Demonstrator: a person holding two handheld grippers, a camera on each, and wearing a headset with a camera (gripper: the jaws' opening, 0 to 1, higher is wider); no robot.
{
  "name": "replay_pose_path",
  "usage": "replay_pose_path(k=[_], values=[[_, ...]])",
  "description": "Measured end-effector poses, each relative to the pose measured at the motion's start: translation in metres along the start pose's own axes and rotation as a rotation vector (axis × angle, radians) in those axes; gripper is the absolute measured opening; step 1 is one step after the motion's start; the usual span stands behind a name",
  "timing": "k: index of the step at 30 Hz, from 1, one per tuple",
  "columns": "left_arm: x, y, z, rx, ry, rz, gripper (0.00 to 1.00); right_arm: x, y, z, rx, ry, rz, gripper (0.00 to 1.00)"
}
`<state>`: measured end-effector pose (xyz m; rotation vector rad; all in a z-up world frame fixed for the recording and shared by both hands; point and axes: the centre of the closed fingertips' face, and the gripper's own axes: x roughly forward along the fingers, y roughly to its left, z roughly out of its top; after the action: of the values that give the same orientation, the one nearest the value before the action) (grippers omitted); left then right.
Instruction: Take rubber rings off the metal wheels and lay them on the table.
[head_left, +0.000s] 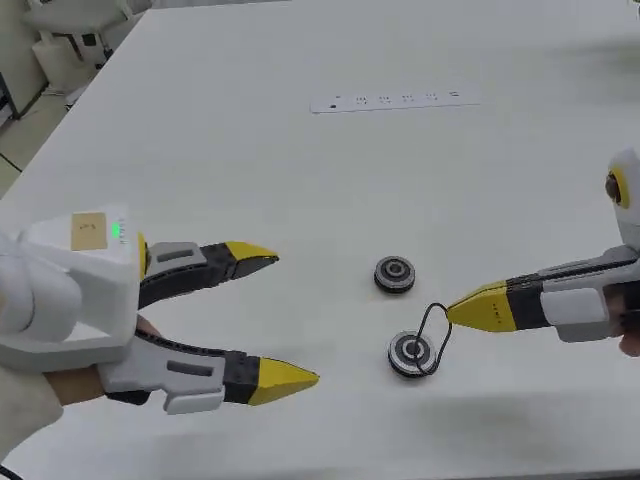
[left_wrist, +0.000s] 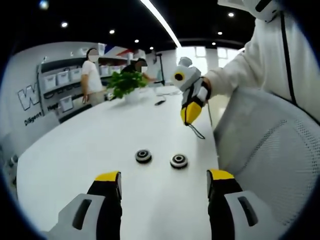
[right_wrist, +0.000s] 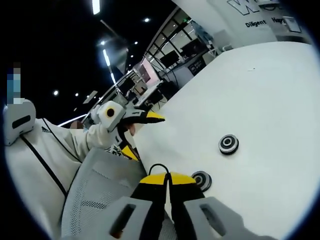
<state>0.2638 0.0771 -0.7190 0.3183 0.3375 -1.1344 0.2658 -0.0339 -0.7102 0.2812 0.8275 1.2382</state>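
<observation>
Two small round metal wheels lie on the white table (head_left: 250, 160), one farther (head_left: 394, 273) and one nearer (head_left: 411, 352). My right gripper (head_left: 455, 311) comes in from the right, shut on a thin black rubber ring (head_left: 428, 312) that hangs as a loop over the nearer wheel. In the left gripper view the right gripper (left_wrist: 189, 118) holds the ring (left_wrist: 199, 132) in the air, clear of both wheels (left_wrist: 143, 156) (left_wrist: 179, 161). My left gripper (head_left: 285, 318) stands open at the left, holding nothing. The right gripper view has the shut jaws with the ring (right_wrist: 157, 166) looped above them.
A white power strip (head_left: 395, 100) lies on the far part of the table. A grey mesh chair (left_wrist: 270, 150) stands at the table's near side. Two people and a green plant (left_wrist: 125, 82) are at the table's far end.
</observation>
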Motion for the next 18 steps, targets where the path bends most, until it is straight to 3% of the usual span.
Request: replay_pose_path(k=[10,18], values=[[-0.018,-0.001,-0.019,-0.05,0.021,0.058,0.77,-0.018,0.008,0.02,-0.067,-0.025,-0.027,0.0],[-0.026,-0.004,-0.025,-0.079,0.017,0.083,0.8,-0.026,0.023,0.042,-0.134,-0.042,-0.037,0.0]])
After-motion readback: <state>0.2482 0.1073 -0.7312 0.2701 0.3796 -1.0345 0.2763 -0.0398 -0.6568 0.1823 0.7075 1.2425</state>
